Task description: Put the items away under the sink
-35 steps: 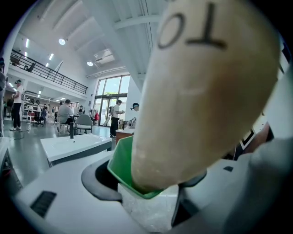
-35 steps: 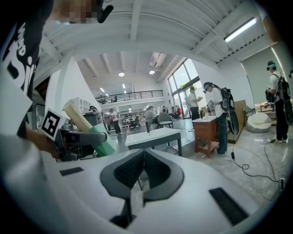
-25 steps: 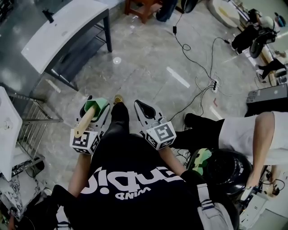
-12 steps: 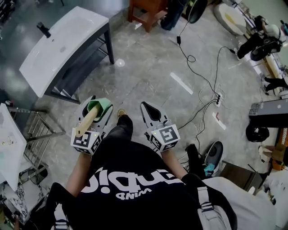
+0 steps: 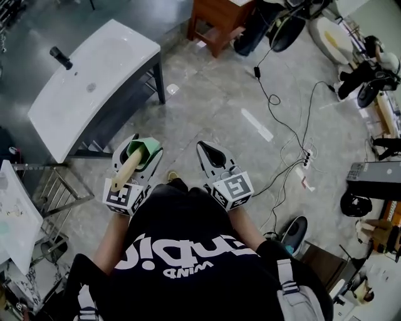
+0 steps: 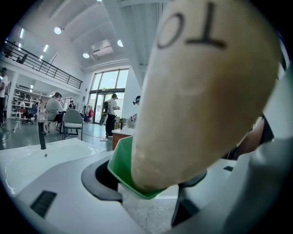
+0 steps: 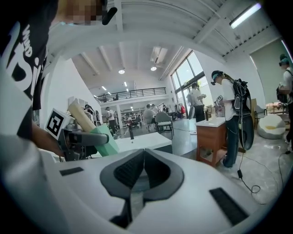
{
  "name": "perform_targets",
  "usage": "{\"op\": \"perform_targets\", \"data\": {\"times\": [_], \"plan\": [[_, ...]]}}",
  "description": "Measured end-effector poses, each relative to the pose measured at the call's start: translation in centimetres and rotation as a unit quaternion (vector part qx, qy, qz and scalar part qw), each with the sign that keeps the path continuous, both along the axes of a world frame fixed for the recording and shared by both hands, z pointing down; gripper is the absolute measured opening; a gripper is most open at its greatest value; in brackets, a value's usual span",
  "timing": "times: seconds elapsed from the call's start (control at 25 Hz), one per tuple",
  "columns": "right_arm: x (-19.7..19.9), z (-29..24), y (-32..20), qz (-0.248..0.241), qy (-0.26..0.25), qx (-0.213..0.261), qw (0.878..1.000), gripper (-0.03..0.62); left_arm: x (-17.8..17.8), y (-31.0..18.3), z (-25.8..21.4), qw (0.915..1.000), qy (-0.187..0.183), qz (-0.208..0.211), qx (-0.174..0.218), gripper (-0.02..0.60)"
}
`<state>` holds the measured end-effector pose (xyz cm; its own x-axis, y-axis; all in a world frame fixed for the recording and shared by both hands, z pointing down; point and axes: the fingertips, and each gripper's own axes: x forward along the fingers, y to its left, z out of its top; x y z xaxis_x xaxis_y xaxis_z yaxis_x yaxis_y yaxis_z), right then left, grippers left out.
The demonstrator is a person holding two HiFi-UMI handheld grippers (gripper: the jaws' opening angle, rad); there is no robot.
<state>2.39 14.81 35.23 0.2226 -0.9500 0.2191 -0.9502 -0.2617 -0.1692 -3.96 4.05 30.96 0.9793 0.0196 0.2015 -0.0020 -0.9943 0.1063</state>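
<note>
My left gripper (image 5: pixel 139 145) is shut on a tool with a green head (image 5: pixel 144 152) and a pale wooden handle (image 5: pixel 125 170) that slants back over the marker cube. In the left gripper view the handle (image 6: pixel 206 91) fills the upper right, and the green head (image 6: pixel 120 165) sits between the pads. My right gripper (image 5: pixel 205 150) is shut with nothing in it; its pads meet at the tip (image 7: pixel 144 157). The white sink (image 5: pixel 94 81) on a dark frame stands ahead to the left, with a dark shelf (image 5: pixel 119 113) under it. Both grippers are short of it, over the floor.
A wire rack (image 5: pixel 53 188) stands at the left next to a white basin edge (image 5: pixel 12 207). A wooden cabinet (image 5: pixel 219 19) is ahead to the right. Black cables (image 5: pixel 282 106) and a power strip (image 5: pixel 307 157) lie on the floor at right. A person with a backpack (image 7: pixel 231 109) stands by the cabinet.
Both grippers have travelled forward over the floor, and the sink now lies closer. The left gripper keeps hold of the tool. The person in white at the right has dropped out of view.
</note>
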Motion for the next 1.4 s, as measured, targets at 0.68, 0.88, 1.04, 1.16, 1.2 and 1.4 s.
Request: {"op": "perform_targets", "data": {"times": [0.68, 0.88, 1.04, 1.16, 1.2, 1.4], "plan": [[4.5, -0.5, -9.1, -0.175, 0.021, -0.008, 0.984, 0.020, 2.5, -5.5, 0.0, 0.9900, 0.000, -0.138, 0.027, 0.331], [4.9, -0.1, -10.7, -0.256, 0.014, -0.008, 0.967, 0.019, 2.8, -5.6, -0.4, 0.9790, 0.000, -0.201, 0.034, 0.331], [5.0, 0.2, -11.1, -0.312, 0.018, -0.010, 0.950, 0.019, 3.3, -4.9, -0.2, 0.9692, 0.007, -0.245, 0.023, 0.331], [5.1, 0.1, -10.5, -0.343, 0.023, -0.006, 0.939, 0.020, 3.3, -4.0, 0.3, 0.9609, 0.012, -0.276, 0.009, 0.331], [5.3, 0.1, -10.3, -0.352, 0.026, -0.005, 0.936, 0.020, 3.3, -3.7, 0.4, 0.9578, 0.013, -0.287, 0.006, 0.331], [6.4, 0.6, -10.2, -0.393, 0.034, -0.006, 0.919, 0.020, 3.6, -3.5, 0.9, 0.9443, 0.015, -0.329, 0.003, 0.331]]}}
